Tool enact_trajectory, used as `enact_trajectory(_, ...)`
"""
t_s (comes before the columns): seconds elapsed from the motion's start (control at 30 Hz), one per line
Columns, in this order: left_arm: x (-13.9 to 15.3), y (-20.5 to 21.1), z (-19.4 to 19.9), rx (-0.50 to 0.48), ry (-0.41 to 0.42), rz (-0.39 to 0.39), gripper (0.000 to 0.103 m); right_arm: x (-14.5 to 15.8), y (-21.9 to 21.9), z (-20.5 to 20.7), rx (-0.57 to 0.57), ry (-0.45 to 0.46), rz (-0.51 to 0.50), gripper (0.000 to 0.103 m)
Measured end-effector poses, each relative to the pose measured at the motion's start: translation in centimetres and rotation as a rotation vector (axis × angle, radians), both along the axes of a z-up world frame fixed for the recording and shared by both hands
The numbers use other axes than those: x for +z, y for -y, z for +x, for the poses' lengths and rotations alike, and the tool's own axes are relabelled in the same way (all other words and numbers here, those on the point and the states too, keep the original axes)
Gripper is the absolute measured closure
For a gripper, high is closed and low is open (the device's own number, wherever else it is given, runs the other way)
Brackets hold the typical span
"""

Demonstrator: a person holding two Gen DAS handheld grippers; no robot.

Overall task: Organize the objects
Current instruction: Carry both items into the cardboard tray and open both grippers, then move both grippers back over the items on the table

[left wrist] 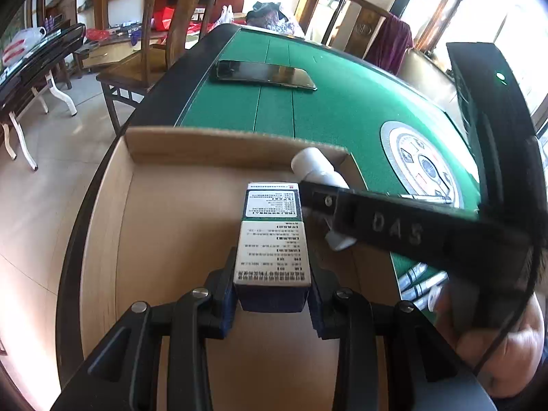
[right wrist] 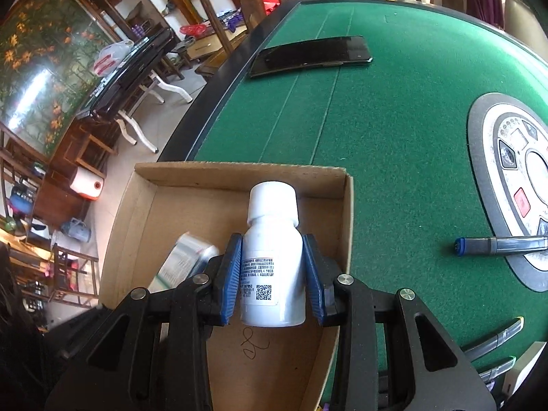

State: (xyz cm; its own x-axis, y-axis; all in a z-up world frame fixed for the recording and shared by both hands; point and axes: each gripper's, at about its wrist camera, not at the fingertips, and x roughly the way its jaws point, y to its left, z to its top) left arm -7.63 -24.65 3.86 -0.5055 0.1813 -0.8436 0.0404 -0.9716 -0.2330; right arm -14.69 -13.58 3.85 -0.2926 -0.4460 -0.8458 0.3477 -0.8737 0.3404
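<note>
— What did the left gripper (left wrist: 274, 294) have hold of?

— A rectangular carton (left wrist: 272, 236), white and green card printed with small text. The blue-padded jaws were clamped on its near end, and it hung over the floor of the cardboard box (left wrist: 191, 147), a shallow tray of plain brown corrugated board with low walls.

— And the right gripper (right wrist: 272, 274)?

— Its ribbed blue pads (right wrist: 230, 274) pressed both sides of a smooth white plastic bottle (right wrist: 272, 257), cylindrical, with a wide screw cap and a label bearing a QR code. The bottle sat over the same box, near its far right corner, cap pointing to the far wall.

— Where was the box?

— On the green felt table (right wrist: 394, 130), at its black-rimmed near-left edge. The felt looked finely napped, with thin seam lines running away.

— Anything else on the felt?

— A flat, glossy black phone (right wrist: 311, 56) lay well beyond the box. A grey marker (right wrist: 496, 245) with a blue end rested across the edge of a round grey control panel (right wrist: 479, 157) to the right.
</note>
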Motion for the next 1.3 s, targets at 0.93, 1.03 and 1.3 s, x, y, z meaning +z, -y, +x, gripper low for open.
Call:
enact_trajectory(0.93, 2.0, -0.1, 3.2, 0.013, -0.074, 0.127, 0.04, 4.0, -5.1, 3.2, 0.016, -0.03, -0.108, 0.068)
enact_trajectory(1.03, 3.2, -1.5, 5.2, -0.042, -0.123, 0.115, 0.038, 4.4, -8.3, 5.6, 0.018, -0.047, -0.162, 0.068)
enact_trajectory(1.3, 3.1, -8.2, 8.6, -0.227, -0.122, 0.149, 0.032, 3.8, -19.0, 12.0, -0.063, -0.115, -0.177, 0.068)
